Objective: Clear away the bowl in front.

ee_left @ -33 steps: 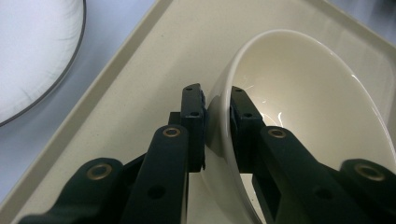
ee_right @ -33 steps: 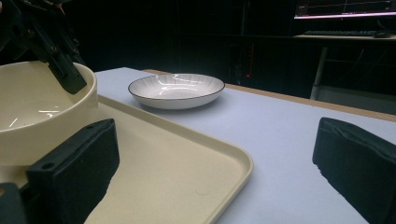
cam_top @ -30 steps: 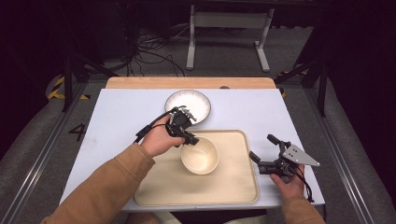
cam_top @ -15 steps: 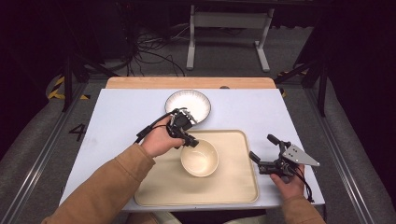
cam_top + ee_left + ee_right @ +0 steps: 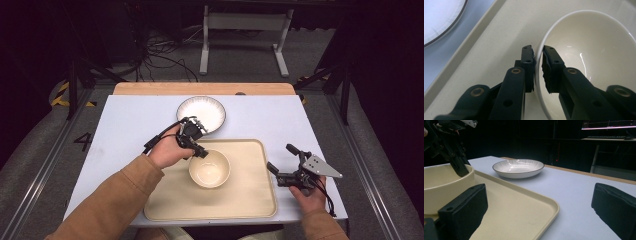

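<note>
Your left gripper (image 5: 537,62): the jaws stand close together over the near-left rim of the cream round ceramic bowl (image 5: 594,57), one pad outside the wall and one inside. You have it pinched by the rim.
Bowl from that gripper: the body spreads away to the right of your jaws and beyond them, so the weight hangs off one side of the grip.
Bowl's place: it sits upright on the beige rectangular plastic tray (image 5: 250,195), in the tray's left-centre part.
Long axis: none to speak of, since the bowl is round; the rim runs between your pads.
Nearer hand: your left, already on the rim. Your right gripper (image 5: 286,164) rests well apart, past the tray's right edge, jaws wide and empty.
Likely next move: lift straight up first, or the far side may tip.
Farther off: the white ribbed round plate with a dark rim (image 5: 201,113) lies beyond your left gripper on the pale blue tabletop (image 5: 125,125), just past the tray's far edge.
</note>
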A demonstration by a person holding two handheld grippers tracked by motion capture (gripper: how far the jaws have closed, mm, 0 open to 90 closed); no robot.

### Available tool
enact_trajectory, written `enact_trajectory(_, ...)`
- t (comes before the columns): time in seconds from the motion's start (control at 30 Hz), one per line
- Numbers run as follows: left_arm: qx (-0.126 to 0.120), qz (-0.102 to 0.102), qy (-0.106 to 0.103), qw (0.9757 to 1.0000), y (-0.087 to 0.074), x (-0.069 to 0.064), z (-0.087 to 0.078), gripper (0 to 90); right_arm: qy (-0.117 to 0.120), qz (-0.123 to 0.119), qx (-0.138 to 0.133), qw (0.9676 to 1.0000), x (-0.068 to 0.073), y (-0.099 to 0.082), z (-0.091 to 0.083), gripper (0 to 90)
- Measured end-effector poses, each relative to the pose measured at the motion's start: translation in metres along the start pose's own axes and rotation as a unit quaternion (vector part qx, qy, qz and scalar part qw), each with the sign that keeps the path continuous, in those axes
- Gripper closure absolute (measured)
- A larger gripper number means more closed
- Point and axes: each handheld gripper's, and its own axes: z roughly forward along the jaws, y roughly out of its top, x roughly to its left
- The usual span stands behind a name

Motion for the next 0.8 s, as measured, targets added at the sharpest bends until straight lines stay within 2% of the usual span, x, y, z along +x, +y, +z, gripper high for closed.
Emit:
enact_trajectory(0.17,-0.014,-0.006,-0.003,0.9999,-0.001,0.0,-0.001,73.4,0.0,0.001,0.0,1.0,0.0,0.0,0.0,1.1)
enact_trajectory(0.23,-0.022,-0.009,0.0,0.9997,-0.001,-0.001,-0.003,66.2,0.0,0.001,0.0,1.0,0.0,0.0,0.0,1.1)
enact_trajectory(0.27,-0.026,-0.003,0.0,0.9997,-0.002,0.0,-0.003,64.7,0.0,0.001,0.0,1.0,0.0,0.0,0.0,1.1)
enact_trajectory(0.33,-0.036,0.002,0.007,0.9993,-0.003,-0.001,-0.005,55.2,0.0,0.002,0.0,1.0,0.0,0.0,0.0,1.1)
enact_trajectory(0.47,-0.053,0.006,0.009,0.9985,-0.007,-0.006,-0.011,46.1,-0.003,0.003,-0.002,1.0,0.0,0.0,0.0,1.1)
enact_trajectory(0.57,-0.068,0.006,0.01,0.9976,-0.01,-0.009,-0.016,42.5,-0.004,0.003,-0.003,1.0,-0.001,0.0,-0.001,1.1)
enact_trajectory(0.63,-0.079,0.014,0.016,0.9967,-0.013,-0.011,-0.02,39.3,-0.005,0.006,-0.003,1.0,-0.001,0.0,-0.001,1.1)
enact_trajectory(0.8,-0.107,0.023,0.032,0.9935,-0.023,-0.016,-0.032,30.1,-0.004,0.005,-0.003,1.0,-0.001,0.0,-0.001,1.1)
